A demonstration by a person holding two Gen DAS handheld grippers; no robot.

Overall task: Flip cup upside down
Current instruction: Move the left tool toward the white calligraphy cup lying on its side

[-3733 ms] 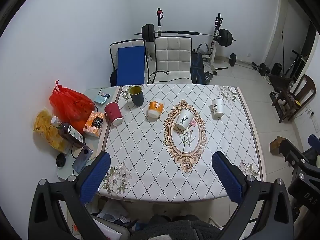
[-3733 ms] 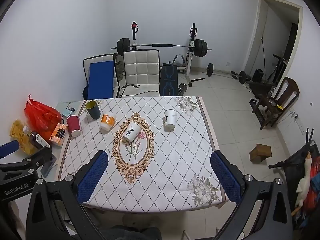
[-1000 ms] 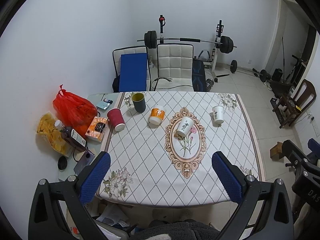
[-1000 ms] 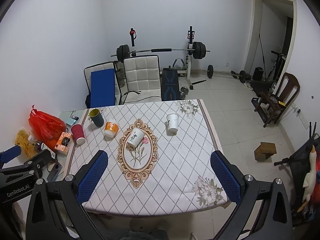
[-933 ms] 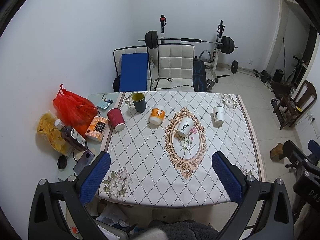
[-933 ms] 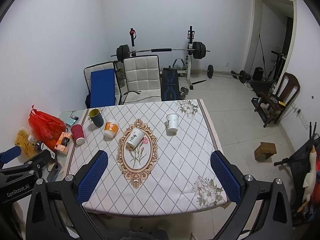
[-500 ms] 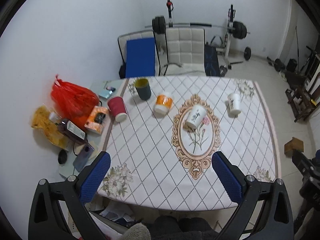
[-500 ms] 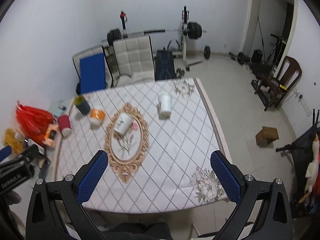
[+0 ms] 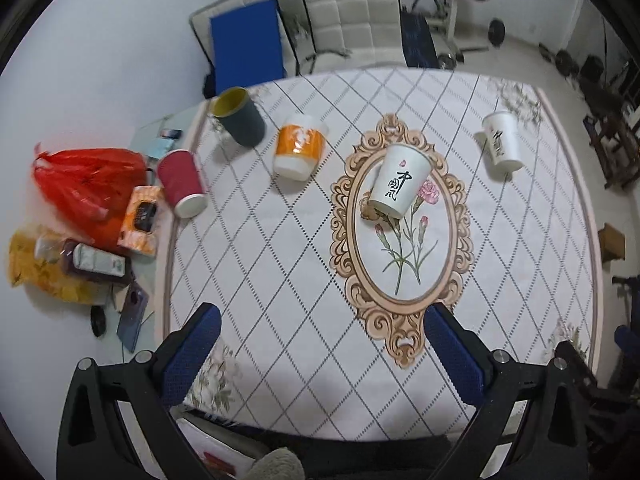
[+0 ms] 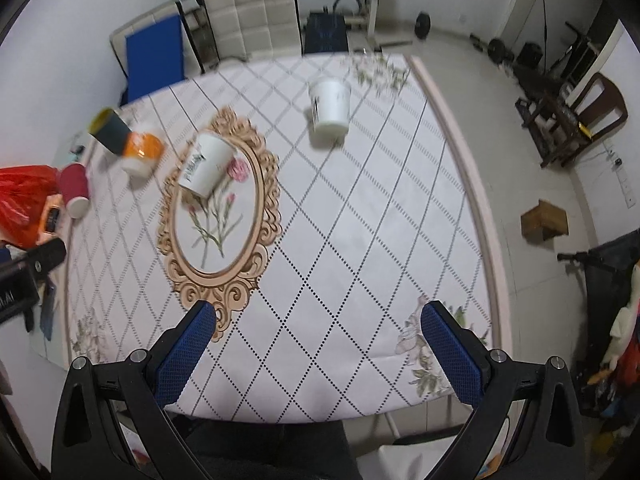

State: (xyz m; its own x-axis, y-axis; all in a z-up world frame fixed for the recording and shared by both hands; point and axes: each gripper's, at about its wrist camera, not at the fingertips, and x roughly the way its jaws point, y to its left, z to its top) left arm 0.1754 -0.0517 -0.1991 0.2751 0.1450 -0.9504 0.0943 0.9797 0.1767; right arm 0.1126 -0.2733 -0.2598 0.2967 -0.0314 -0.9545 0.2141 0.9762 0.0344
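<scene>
Several cups stand on the patterned tablecloth point(image 9: 280, 280). A white paper cup with black script point(image 9: 400, 186) sits in the oval motif; it also shows in the right wrist view point(image 10: 205, 165). Another white cup point(image 9: 502, 146) stands far right, also seen in the right wrist view point(image 10: 330, 106). An orange-and-white cup point(image 9: 299, 148), a dark cup with yellow inside point(image 9: 239, 117) and a red cup point(image 9: 182, 182) stand at the left. My left gripper point(image 9: 320, 356) is open and empty above the table's near edge. My right gripper point(image 10: 316, 348) is open and empty, high over the near right part.
A red plastic bag point(image 9: 86, 184), a tissue box point(image 9: 142, 216), a bottle point(image 9: 96, 262) and a phone point(image 9: 132, 316) lie on a side surface left of the table. Two chairs point(image 9: 352, 28) stand behind it. A wooden block point(image 10: 546, 218) sits on the floor at the right.
Both grippers have moved forward and down toward the table, so the cups appear larger and nearer. Both stay open. No cup has moved.
</scene>
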